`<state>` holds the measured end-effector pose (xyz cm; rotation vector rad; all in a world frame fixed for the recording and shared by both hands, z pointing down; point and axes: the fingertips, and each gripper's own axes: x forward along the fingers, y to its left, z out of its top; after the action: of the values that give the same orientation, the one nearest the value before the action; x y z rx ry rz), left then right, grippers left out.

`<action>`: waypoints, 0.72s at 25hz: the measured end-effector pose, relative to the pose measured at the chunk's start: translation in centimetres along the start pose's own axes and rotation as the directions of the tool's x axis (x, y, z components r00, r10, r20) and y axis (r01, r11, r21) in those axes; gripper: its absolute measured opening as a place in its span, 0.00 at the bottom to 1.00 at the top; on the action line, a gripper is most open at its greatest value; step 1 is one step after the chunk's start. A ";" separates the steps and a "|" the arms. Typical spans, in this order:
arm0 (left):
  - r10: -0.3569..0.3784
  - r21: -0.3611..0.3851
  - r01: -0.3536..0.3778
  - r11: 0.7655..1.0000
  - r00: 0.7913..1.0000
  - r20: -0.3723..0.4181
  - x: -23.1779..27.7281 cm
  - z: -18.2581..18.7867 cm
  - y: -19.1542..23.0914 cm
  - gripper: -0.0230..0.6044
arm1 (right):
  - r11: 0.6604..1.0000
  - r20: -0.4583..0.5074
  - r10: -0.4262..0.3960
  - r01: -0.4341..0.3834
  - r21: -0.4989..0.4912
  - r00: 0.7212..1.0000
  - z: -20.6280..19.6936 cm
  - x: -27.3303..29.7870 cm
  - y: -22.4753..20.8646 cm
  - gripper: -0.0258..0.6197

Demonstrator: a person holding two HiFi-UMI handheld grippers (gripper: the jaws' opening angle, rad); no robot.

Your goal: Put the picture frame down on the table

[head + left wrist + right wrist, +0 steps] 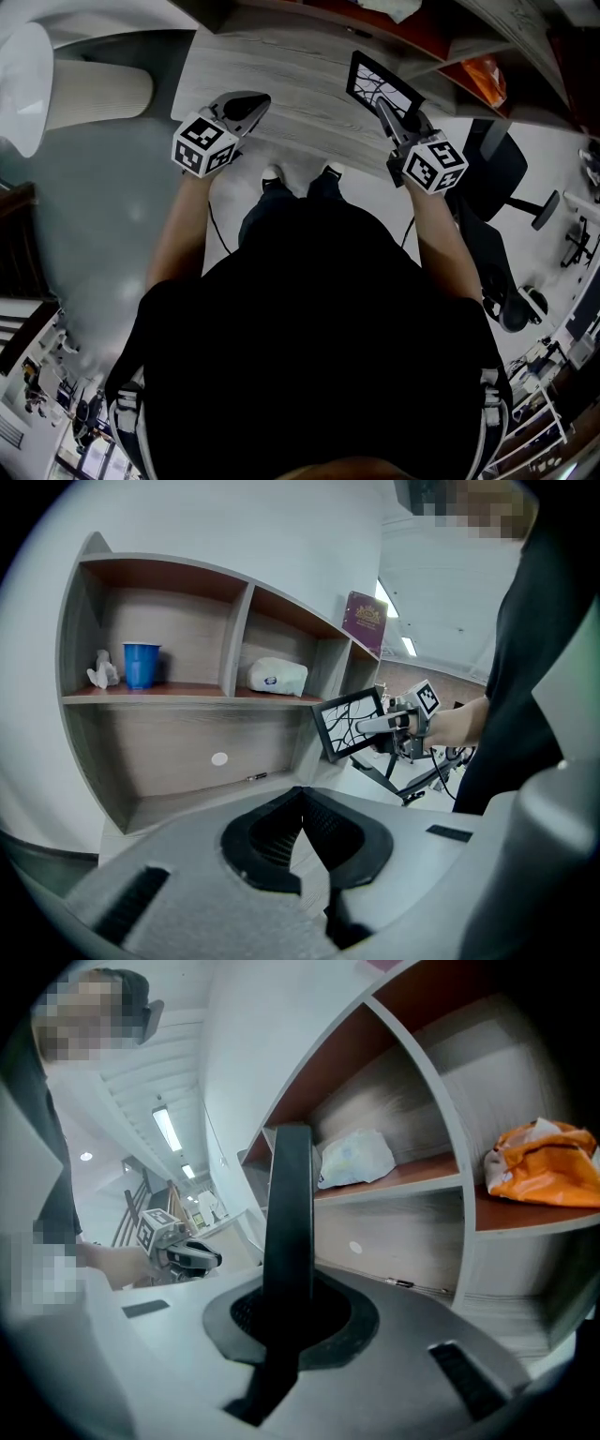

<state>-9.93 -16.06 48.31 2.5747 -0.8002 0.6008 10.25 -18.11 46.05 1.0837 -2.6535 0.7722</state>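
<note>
Picture frame (382, 82) clamped edge-on in the right hand-held gripper (386, 111), held tilted in the air above the table (281, 84), not yet down; left hand-held gripper (247, 107) closed, empty; lowering and release remain.

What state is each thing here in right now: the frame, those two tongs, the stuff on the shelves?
picture frame: clamped in the right tongs, tilted, not lying on the table.
right tongs: shut on the picture frame.
left tongs: shut, empty.
blue cup: upright on the shelf.
white bag: lying on the shelf.
orange bag: lying on the shelf.
</note>
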 end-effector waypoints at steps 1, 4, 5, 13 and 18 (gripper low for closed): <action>-0.001 -0.001 0.001 1.000 1.000 -0.001 0.1 -0.1 0.0 0.06 | 1.000 -0.006 -0.003 0.003 0.005 1.000 -0.4 -0.1 -0.2 0.07; -0.007 -0.002 0.007 1.000 1.000 -0.007 0.5 -0.3 -0.2 0.06 | 1.000 -0.019 -0.014 0.014 0.022 1.000 -1.7 -0.3 -0.7 0.07; -0.010 -0.002 0.010 1.000 1.000 -0.010 0.7 -0.4 -0.4 0.06 | 0.999 -0.021 -0.018 0.018 0.028 1.000 -2.0 -0.5 -0.8 0.07; -0.040 -0.008 0.040 0.999 0.999 -0.034 2.1 -1.3 -1.2 0.06 | 0.997 -0.027 -0.040 0.041 0.067 0.999 -3.7 -1.1 -2.2 0.07; -0.066 0.004 0.066 0.998 0.997 -0.047 3.3 -1.4 -1.7 0.06 | 0.991 -0.042 -0.045 0.050 0.123 0.998 -5.5 -1.3 -2.9 0.07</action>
<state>-6.79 -15.53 50.75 2.5710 -0.6968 0.6411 13.01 -16.15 51.45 1.1448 -2.5674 0.9494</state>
